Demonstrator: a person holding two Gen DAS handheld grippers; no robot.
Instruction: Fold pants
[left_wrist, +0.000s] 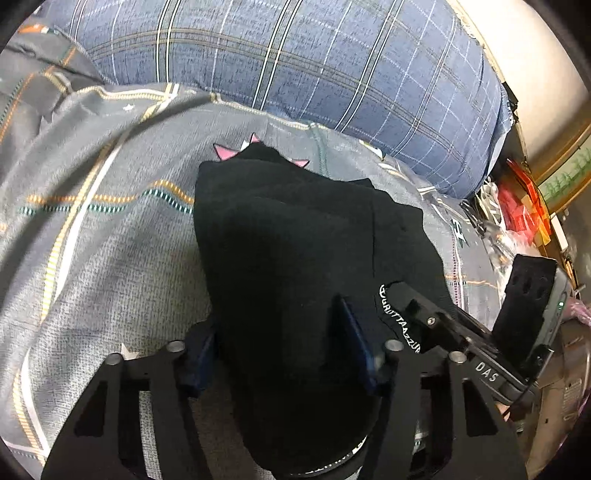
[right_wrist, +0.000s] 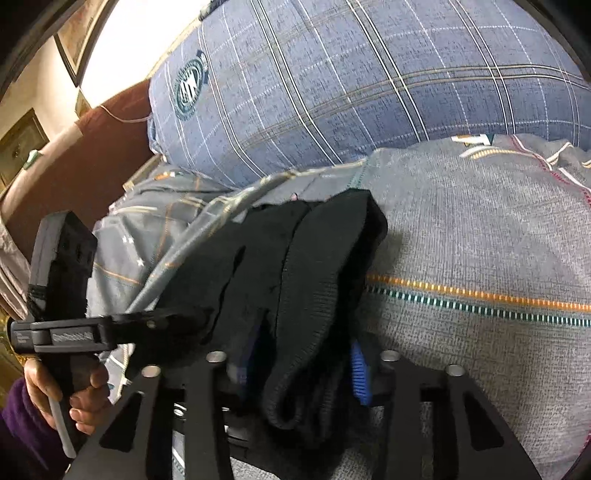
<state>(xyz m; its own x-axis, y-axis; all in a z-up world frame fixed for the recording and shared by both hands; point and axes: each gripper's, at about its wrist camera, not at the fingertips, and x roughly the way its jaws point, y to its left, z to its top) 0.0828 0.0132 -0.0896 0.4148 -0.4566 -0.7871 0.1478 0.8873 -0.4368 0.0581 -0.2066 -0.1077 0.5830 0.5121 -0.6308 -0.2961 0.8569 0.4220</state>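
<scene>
two grippers on one bundle of cloth, and the big picture first: the bed (left_wrist: 92, 258), under a grey plaid cover, carries everything, with a blue checked pillow (left_wrist: 295, 66) bulking across the far side. lying mid-cover, the black pants (left_wrist: 295, 229) are gathered into a thick wad, the near end lifted into both tools. left gripper (left_wrist: 284, 354) has its fingers closed on the dark cloth, blue pads pressing from either side. right gripper (right_wrist: 299, 365) likewise has its fingers clamped on a ribbed band of the pants (right_wrist: 306, 280), fabric bunched between them.

the step looks like carrying a fold over. to do it well i'd keep both grips level and moving together, so the layers land square rather than twisted, and let go only once the cloth lies flat.

room: open cover on the left in the left wrist view, and on the right in the right wrist view. the pillow closes the far edge, and clutter (left_wrist: 524, 206) sits past the bed's side, so steer clear there.
</scene>
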